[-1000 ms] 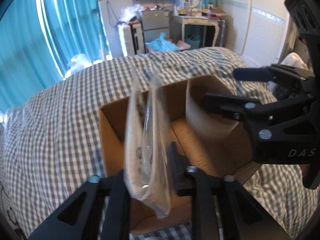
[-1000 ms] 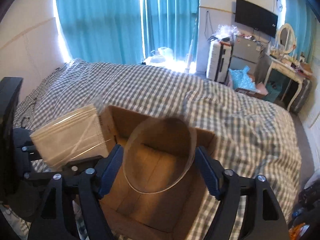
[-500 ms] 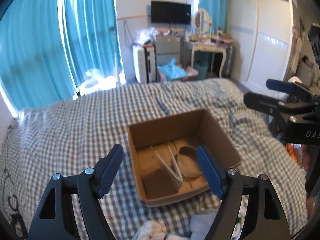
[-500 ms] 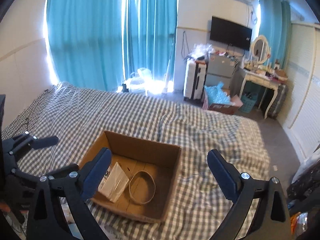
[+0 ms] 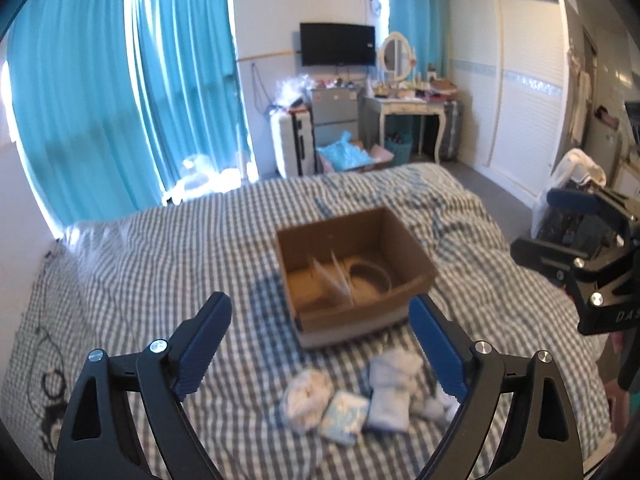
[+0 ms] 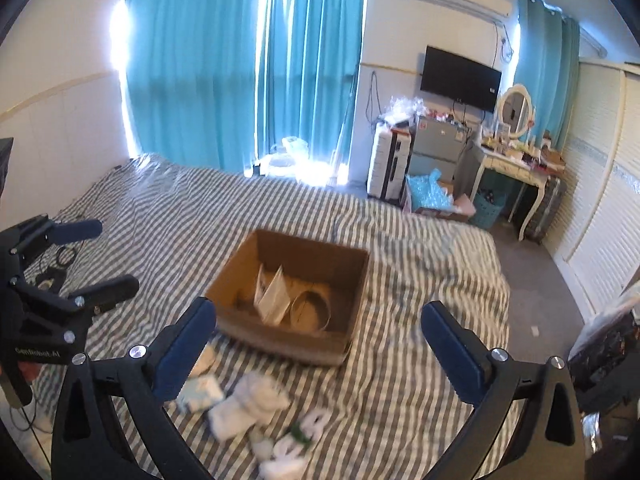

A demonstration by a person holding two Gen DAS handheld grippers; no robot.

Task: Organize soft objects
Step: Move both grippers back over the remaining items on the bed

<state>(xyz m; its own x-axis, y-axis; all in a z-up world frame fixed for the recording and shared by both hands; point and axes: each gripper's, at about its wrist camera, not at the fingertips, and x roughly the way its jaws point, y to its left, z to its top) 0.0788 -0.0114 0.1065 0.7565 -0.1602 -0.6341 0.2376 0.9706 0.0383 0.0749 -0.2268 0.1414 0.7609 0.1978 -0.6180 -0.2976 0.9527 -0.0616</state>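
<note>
A bed (image 5: pixel 140 264) with a grey-and-white checked cover filled most of both views. A cardboard box (image 5: pixel 352 272) sat open near the middle of the bed, with a clear packet (image 6: pixel 274 296) leaning upright inside it beside a loop of band (image 6: pixel 312 308). Soft bundles (image 5: pixel 348 396) (white and pale blue, too blurred to name) lay in a loose cluster on the cover near the bed's near edge, just in front of the box.

The left tongs (image 5: pixel 320 344) and the right tongs (image 6: pixel 320 344) had both just been opening and stood wide apart with nothing between them, above the bundles.

Behind the bed hung teal curtains (image 6: pixel 248 60). A wall television (image 5: pixel 338 44), a white dressing table (image 5: pixel 408 112) with an oval mirror, a white suitcase (image 6: pixel 390 164) and a louvred wardrobe (image 5: pixel 520 88) lined the far wall and the side wall.
</note>
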